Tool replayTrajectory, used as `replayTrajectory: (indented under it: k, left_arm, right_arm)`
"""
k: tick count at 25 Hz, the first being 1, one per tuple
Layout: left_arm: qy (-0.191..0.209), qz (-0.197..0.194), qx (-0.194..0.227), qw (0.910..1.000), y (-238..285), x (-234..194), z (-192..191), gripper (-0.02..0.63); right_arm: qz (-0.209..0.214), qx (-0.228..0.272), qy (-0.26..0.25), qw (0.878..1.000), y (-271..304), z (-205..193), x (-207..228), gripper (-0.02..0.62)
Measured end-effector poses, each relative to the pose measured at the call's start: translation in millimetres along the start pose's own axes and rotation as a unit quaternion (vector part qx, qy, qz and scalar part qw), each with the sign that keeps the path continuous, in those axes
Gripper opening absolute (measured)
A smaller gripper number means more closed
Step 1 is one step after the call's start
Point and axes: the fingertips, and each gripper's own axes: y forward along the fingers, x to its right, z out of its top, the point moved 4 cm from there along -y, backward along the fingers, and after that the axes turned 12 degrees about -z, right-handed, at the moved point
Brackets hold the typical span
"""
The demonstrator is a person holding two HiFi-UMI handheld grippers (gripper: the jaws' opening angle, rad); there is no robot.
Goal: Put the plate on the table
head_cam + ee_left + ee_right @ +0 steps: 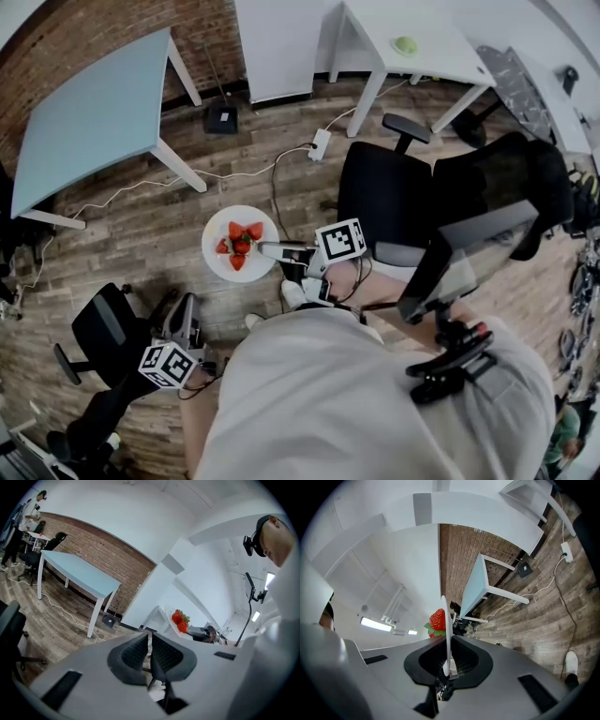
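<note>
A white plate (241, 215) carrying several strawberries (240, 246) hangs in the air above the wooden floor, in front of the person. My right gripper (268, 250) is shut on the plate's right rim. In the right gripper view the plate (447, 630) shows edge-on between the pads, with a strawberry (437, 619) to its left. My left gripper (185, 306) is low at the left, away from the plate, with its jaws shut on nothing. Its own view shows the plate (168, 616) and the strawberries (178, 620) further off. The light blue table (94, 103) stands at the far left.
A black office chair (422, 197) stands just right of the plate, and another chair (98, 336) sits by my left gripper. A white table (441, 42) with a green object (405, 44) is at the back. Cables, a power strip (320, 143) and a black box (221, 119) lie on the floor.
</note>
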Motion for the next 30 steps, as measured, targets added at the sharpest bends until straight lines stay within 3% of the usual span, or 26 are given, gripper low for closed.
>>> replayTrajectory:
  k: [30]
  left_arm:
    - [0.000,0.017,0.013,0.9998,30.2,-9.9,21.0,0.029]
  right_arm:
    - [-0.015,-0.023,0.005,1.000,8.1,39.9,21.6,0.023]
